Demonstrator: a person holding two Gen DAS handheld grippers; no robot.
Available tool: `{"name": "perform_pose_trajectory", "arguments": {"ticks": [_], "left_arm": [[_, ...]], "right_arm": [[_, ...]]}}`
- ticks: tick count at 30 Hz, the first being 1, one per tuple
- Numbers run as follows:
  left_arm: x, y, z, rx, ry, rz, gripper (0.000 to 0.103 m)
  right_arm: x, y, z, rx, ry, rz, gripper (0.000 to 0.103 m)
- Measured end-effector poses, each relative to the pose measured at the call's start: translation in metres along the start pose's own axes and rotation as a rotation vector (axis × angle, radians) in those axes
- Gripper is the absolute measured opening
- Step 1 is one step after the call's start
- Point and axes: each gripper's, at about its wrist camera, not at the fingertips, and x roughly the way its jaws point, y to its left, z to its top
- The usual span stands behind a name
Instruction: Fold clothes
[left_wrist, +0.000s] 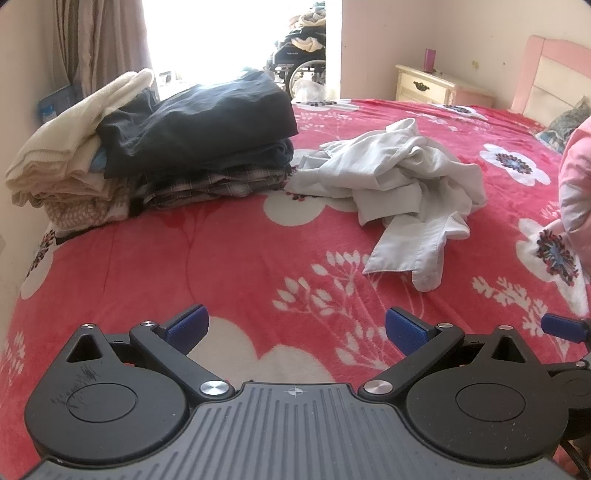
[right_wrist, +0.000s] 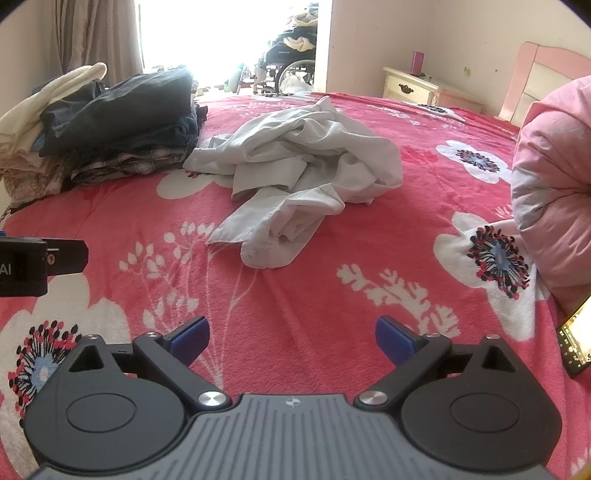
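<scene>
Left wrist view: we hold left gripper and right gripper spread, empty, above the blanket | crumpled shirt ahead, beside folded stack, likely next to fold.

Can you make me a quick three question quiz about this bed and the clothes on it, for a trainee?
1. True or false: the pale shirt is already folded.
2. Multiple choice: the dark garment lies A) on top of the stack of folded clothes, B) on the nightstand, C) in the left gripper.
3. Fill in: the jaws of the left gripper and the right gripper both stand ____.

Key: 1 false, it lies crumpled on the red floral blanket. 2 A. 3 open, holding nothing.
</scene>
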Motion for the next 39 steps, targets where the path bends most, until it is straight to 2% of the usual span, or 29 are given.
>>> {"name": "perform_pose_trajectory", "arguments": {"ticks": [8, 14, 23, 29, 32, 35, 39], "left_arm": [[0.001, -0.001, 0.001, 0.005, -0.006, 0.000, 0.103], [0.011, -0.002, 0.013, 0.008, -0.078, -0.052, 0.103], [0.073, -0.034, 0.022, 0.192, -0.123, -0.150, 0.103], [0.108, -0.054, 0.012, 0.301, -0.119, -0.247, 0.103], [0.125, -0.065, 0.014, 0.313, -0.093, -0.302, 0.103], [0.142, -0.074, 0.019, 0.297, -0.084, -0.331, 0.103], [0.161, -0.082, 0.027, 0.257, -0.064, -0.351, 0.096]], "right_arm": [[-0.002, -0.002, 0.000, 0.009, -0.013, 0.006, 0.099], [-0.005, -0.013, 0.000, 0.045, -0.058, 0.024, 0.099], [0.008, -0.055, 0.012, 0.137, -0.101, 0.023, 0.099], [0.042, -0.088, 0.033, 0.213, -0.078, 0.039, 0.099], [0.067, -0.104, 0.052, 0.231, -0.074, 0.115, 0.099], [0.104, -0.121, 0.078, 0.304, -0.050, 0.183, 0.099], [0.154, -0.128, 0.106, 0.380, -0.013, 0.263, 0.099]]}}
